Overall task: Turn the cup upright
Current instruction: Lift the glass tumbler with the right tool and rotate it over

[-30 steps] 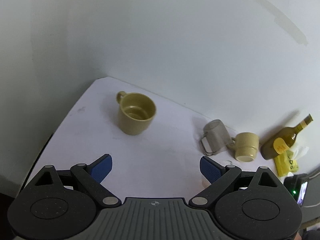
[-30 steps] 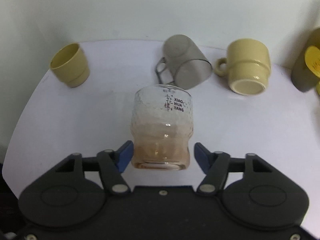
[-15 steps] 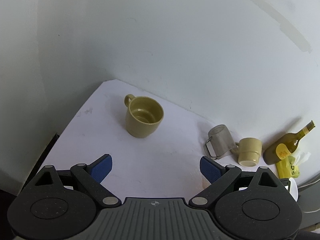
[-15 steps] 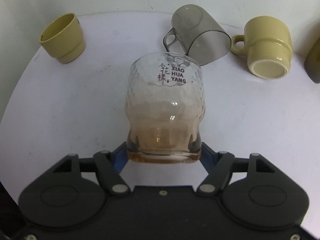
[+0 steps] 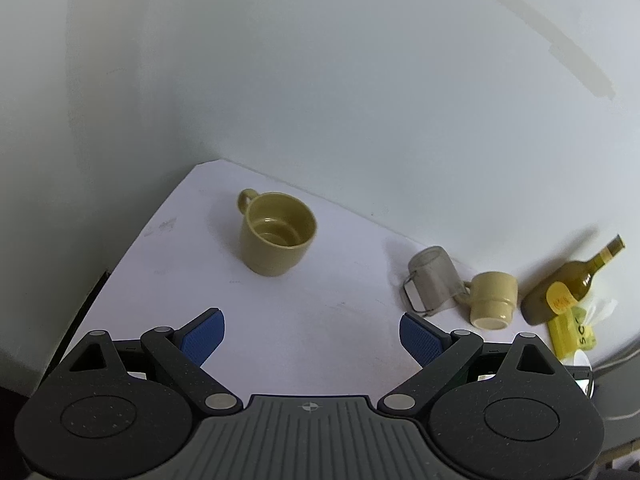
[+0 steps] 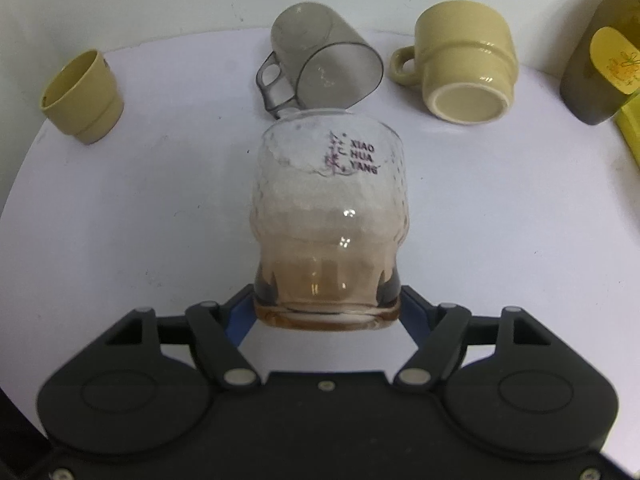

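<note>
My right gripper [image 6: 326,308] is shut on the thick amber base of a textured clear glass cup [image 6: 330,216] printed "XIAO HUA YANG". The cup points away from the camera, rim towards the far side, over the white table [image 6: 120,220]. My left gripper [image 5: 312,334] is open and empty, above the table's near left part. An upright olive mug [image 5: 276,234] stands ahead of it. The glass cup is not in the left wrist view.
A grey transparent mug [image 6: 320,60] lies on its side behind the glass cup; a yellow mug [image 6: 464,64] lies on its side right of it. The olive mug [image 6: 84,96] stands far left. A dark bottle [image 5: 568,284] and yellow packet [image 5: 572,330] lie at the right. Wall behind.
My right gripper closed on the glass cup's base and lifted and tilted it, moving nearer the lying mugs. My left gripper drew back and up, still open.
</note>
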